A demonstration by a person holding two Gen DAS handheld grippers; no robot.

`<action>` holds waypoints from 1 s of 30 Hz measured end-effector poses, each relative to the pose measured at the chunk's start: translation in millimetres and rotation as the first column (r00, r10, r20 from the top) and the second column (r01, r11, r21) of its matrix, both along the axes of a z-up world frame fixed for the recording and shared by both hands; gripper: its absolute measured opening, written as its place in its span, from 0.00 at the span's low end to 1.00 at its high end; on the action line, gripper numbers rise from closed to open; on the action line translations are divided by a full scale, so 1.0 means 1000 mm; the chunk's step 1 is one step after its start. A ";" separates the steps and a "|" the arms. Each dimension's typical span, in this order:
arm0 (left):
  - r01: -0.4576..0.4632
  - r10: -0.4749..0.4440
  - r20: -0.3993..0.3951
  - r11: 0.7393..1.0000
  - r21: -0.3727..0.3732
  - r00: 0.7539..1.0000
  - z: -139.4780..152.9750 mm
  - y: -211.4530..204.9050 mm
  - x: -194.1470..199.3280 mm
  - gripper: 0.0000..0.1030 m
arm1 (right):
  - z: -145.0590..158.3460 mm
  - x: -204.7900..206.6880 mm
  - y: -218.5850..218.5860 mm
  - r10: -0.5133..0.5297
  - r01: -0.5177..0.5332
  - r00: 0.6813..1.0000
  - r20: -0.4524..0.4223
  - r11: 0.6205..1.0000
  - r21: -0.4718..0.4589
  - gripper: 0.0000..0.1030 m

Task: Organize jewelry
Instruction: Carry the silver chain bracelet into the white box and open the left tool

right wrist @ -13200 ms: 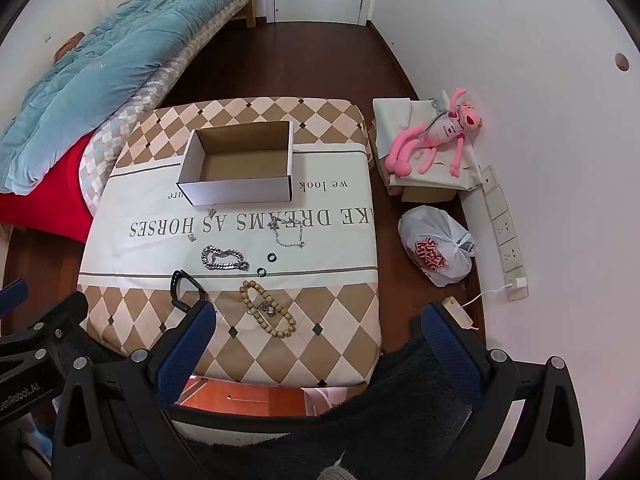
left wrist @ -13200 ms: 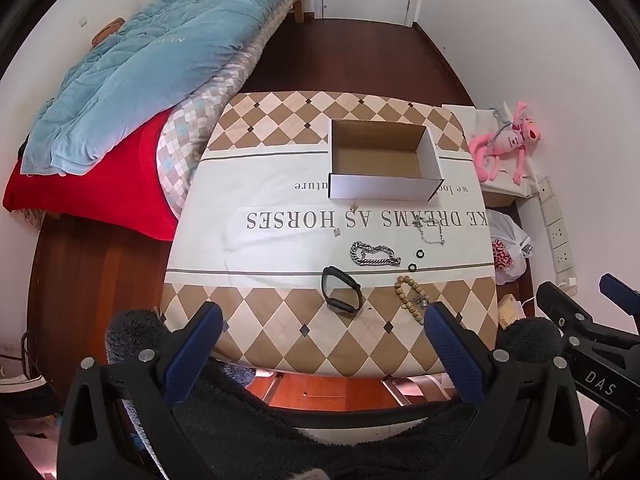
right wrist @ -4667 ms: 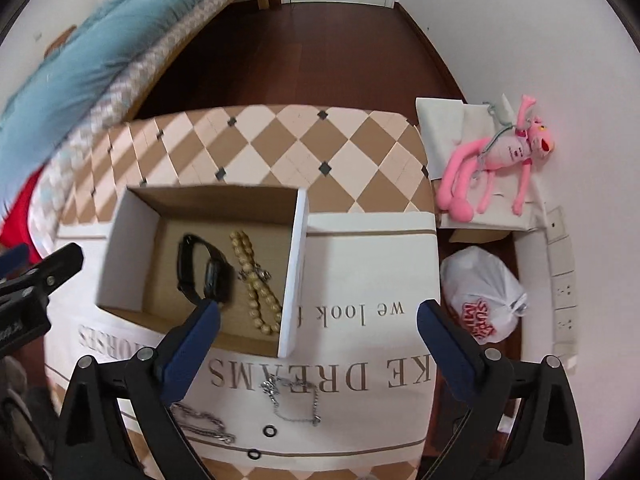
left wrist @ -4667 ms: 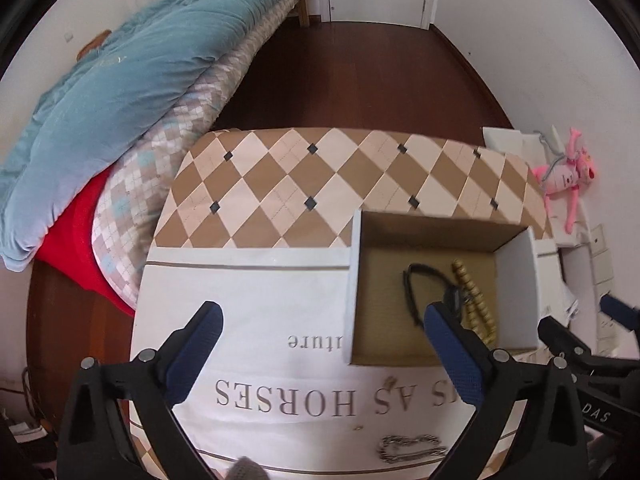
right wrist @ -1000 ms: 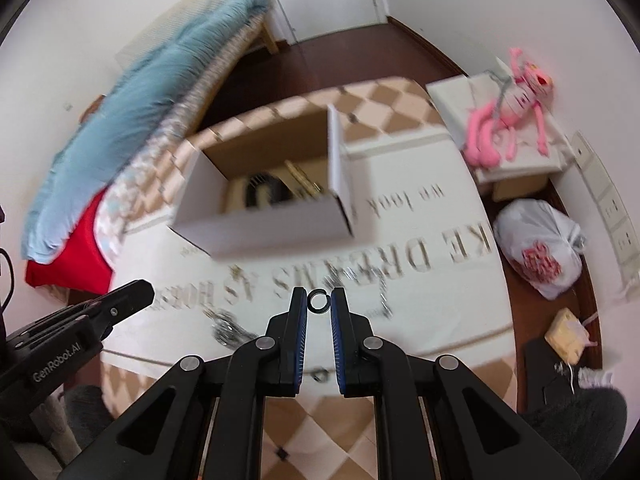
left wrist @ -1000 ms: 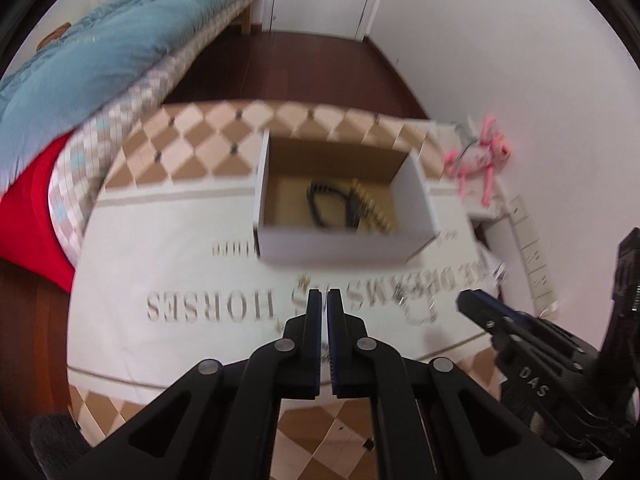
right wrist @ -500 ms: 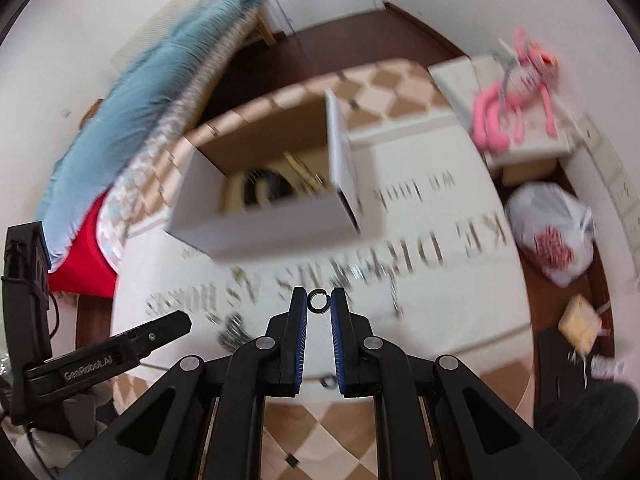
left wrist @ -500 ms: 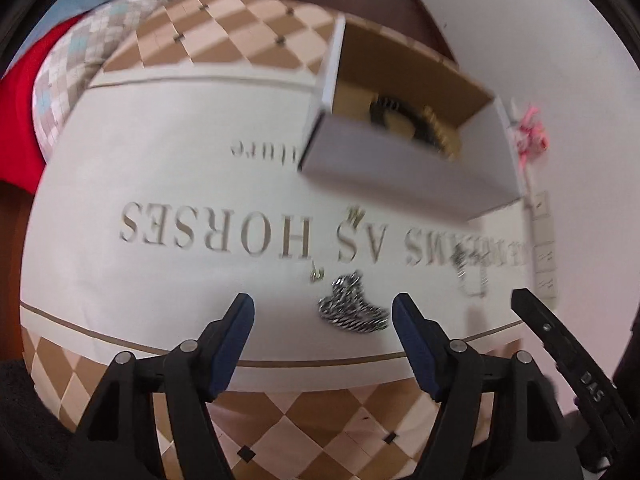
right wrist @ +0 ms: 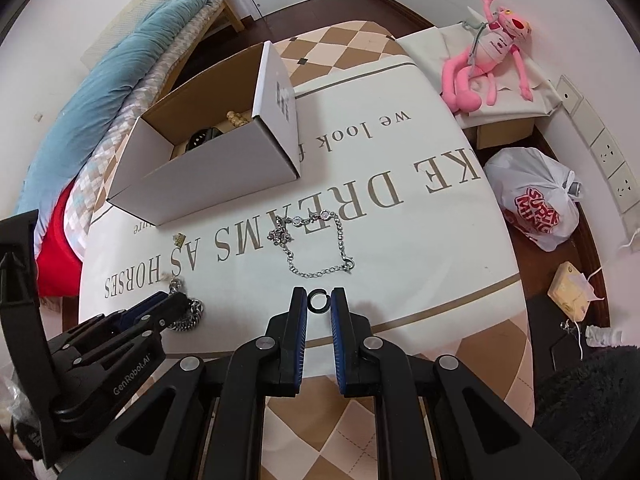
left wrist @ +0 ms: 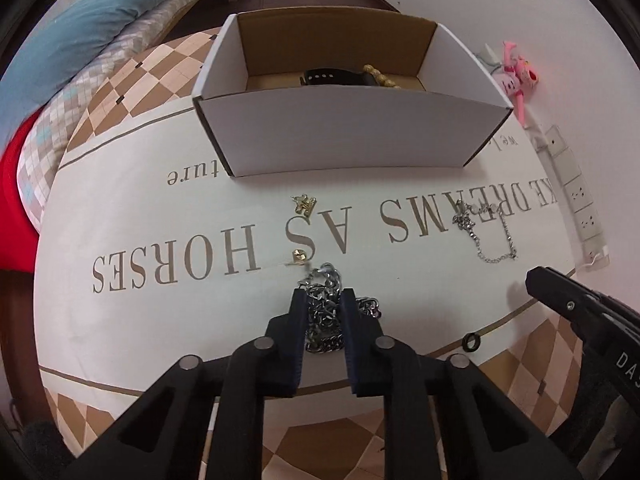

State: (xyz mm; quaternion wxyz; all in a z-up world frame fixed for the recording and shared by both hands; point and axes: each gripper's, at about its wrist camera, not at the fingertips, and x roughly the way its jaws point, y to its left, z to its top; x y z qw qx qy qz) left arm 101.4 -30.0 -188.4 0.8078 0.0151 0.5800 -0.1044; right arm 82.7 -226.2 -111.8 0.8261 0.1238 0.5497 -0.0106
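A white cardboard box [left wrist: 348, 136] [right wrist: 208, 176] stands on the printed tablecloth and holds a black watch band [left wrist: 332, 77] and a wooden bead bracelet [left wrist: 380, 76]. My left gripper [left wrist: 323, 300] is shut on a heavy silver chain [left wrist: 326, 320] lying on the cloth. My right gripper [right wrist: 319, 300] is shut on a small black ring [right wrist: 319, 301]. A thin silver bracelet [right wrist: 316, 240] [left wrist: 484, 228] lies ahead of it. Two small gold earrings [left wrist: 304, 204] [left wrist: 298, 255] lie near the chain. Another black ring [left wrist: 471, 342] lies to the right.
A bed with a blue quilt [right wrist: 132, 80] and red sheet [left wrist: 12, 184] is at the left. A pink plush toy [right wrist: 492, 60] on a low box and a white plastic bag [right wrist: 536, 196] are on the floor to the right. Wall sockets [left wrist: 576, 188] line the right wall.
My left gripper, open half a second ago, has lowered onto the silver chain and closed on it. My right gripper still holds the black ring and has come lower over the cloth.
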 end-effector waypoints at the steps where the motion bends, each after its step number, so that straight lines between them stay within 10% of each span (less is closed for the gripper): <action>1: -0.011 0.011 -0.005 1.000 -0.023 1.000 0.003 0.002 -0.001 0.05 | 0.001 0.000 0.000 0.000 0.000 1.000 0.001 1.000 0.002 0.12; 20: -0.089 0.117 0.067 0.941 -0.328 0.991 0.108 0.062 -0.003 0.03 | 0.072 0.003 0.016 0.040 -0.053 0.990 0.134 0.994 0.094 0.12; 30: -0.029 0.096 0.188 0.943 -0.331 0.977 0.165 0.052 0.064 0.03 | 0.117 0.064 0.037 0.132 -0.145 0.969 0.210 0.988 0.045 0.12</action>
